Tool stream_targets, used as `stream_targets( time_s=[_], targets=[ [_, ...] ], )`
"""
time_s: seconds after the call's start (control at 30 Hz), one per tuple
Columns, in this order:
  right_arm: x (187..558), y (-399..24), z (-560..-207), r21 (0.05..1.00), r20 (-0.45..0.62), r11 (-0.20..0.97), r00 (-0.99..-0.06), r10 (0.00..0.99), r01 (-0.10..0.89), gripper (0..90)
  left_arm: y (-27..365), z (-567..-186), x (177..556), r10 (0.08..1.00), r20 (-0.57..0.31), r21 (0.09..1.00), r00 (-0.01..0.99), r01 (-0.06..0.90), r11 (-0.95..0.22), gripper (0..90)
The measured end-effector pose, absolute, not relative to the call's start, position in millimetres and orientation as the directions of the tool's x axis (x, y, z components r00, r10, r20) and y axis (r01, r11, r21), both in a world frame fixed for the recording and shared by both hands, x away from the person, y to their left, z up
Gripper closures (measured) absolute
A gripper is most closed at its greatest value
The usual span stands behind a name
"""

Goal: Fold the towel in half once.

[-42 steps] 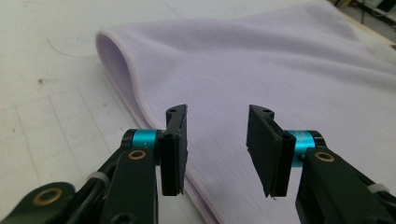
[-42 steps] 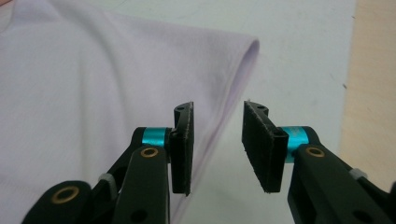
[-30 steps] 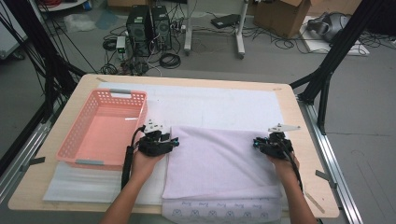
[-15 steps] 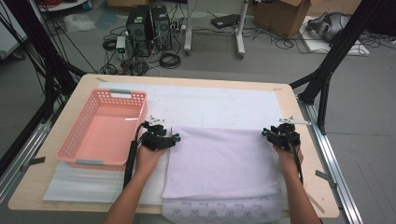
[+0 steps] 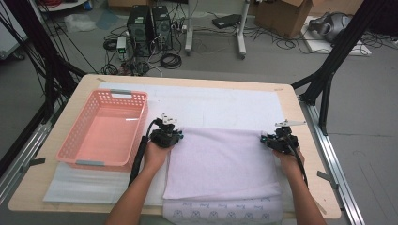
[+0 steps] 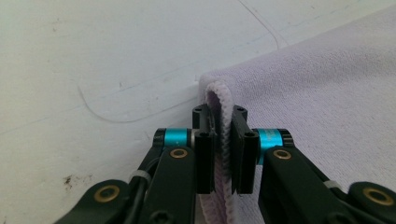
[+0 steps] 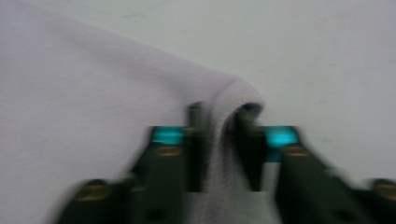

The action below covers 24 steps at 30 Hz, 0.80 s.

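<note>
A lilac towel (image 5: 220,161) lies flat on the table's near right half. My left gripper (image 5: 170,133) is at its far left corner; in the left gripper view the jaws (image 6: 220,122) pinch the towel's hemmed edge (image 6: 327,93). My right gripper (image 5: 278,139) is at the far right corner. The right gripper view is blurred, but the gripper (image 7: 224,123) has a fold of the towel (image 7: 93,93) pressed between its pads. Both pairs of jaws have just been closing, with towel between them.
An empty pink basket (image 5: 105,131) stands left of the towel, close to my left hand. A white sheet (image 5: 211,105) covers the table's far part. A patterned cloth (image 5: 220,215) shows under the towel at the front edge. Black frame legs stand beside the table.
My left gripper has shifted a little right and away from me, onto the towel's far left corner. The right gripper has edged farther up to the far right corner.
</note>
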State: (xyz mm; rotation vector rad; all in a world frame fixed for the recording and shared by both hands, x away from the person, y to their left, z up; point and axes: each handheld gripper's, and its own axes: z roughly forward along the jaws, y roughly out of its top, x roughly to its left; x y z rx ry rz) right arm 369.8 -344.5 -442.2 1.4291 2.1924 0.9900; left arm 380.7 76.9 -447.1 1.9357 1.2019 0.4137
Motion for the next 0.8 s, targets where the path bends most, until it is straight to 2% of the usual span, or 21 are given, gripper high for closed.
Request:
stream_targets(
  time_s=[0.07, 0.17, 0.27, 0.4, 0.5, 0.8],
  targets=[
    [369, -340, -440, 0.706, 0.048, 0.280, -0.439, 0.897, 0.651, 86.0, 81, -445, 383, 0.872, -0.152, 0.783, 0.465, 0.595, -0.181, 83.4],
    [372, -346, -438, 0.744, 0.071, 0.231, -0.418, 0.906, 0.627, 86.3, 85, -440, 387, 0.880, -0.189, 0.805, 0.436, 0.581, -0.115, 83.6],
    [379, -353, -435, 0.780, 0.108, 0.162, -0.386, 0.916, 0.605, 86.3, 82, -430, 397, 0.881, -0.165, 0.816, 0.443, 0.563, -0.130, 83.6],
    [394, -352, -428, 0.801, 0.091, 0.148, -0.363, 0.927, 0.579, 86.2, 80, -417, 419, 0.890, -0.174, 0.830, 0.422, 0.550, -0.099, 83.6],
    [409, -353, -422, 0.816, 0.090, 0.128, -0.343, 0.935, 0.564, 86.2, 78, -411, 439, 0.893, -0.144, 0.829, 0.426, 0.545, -0.126, 83.5],
    [453, -347, -412, 0.814, 0.064, 0.143, -0.331, 0.941, 0.563, 86.1, 79, -402, 479, 0.900, -0.140, 0.842, 0.413, 0.528, -0.111, 83.4]
  ],
)
